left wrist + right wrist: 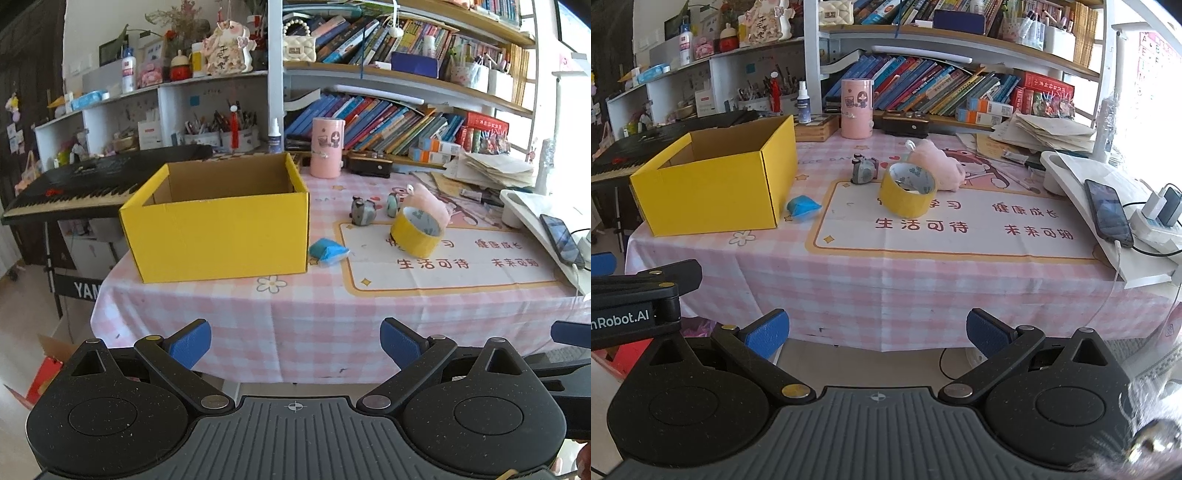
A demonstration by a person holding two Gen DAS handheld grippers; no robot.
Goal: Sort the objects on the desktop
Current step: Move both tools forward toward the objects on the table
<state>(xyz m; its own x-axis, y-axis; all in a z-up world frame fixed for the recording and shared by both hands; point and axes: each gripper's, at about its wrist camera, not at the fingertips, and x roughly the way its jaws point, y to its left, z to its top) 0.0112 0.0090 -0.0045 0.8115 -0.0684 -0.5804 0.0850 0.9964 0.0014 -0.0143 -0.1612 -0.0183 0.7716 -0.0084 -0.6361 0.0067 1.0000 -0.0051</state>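
Note:
An open yellow cardboard box point(218, 236) point(716, 188) stands on the left of the pink checked tablecloth point(295, 314) point(886, 288). Just right of it lies a small blue packet point(328, 251) point(802, 206). Farther right a yellow tape roll point(415, 232) point(908, 192) leans against a pink plush toy point(430, 205) point(938, 166), with a small grey figurine point(362, 212) point(863, 170) beside it. My left gripper point(295, 343) and right gripper point(877, 332) both hang open, short of the table's front edge, with nothing between their fingers.
A pink cylinder point(327, 147) point(857, 109), bookshelves and a paper stack point(1045, 133) line the back. A phone point(1108, 212) on a white stand and a charger sit at the right. A black keyboard point(74, 192) stands left of the table.

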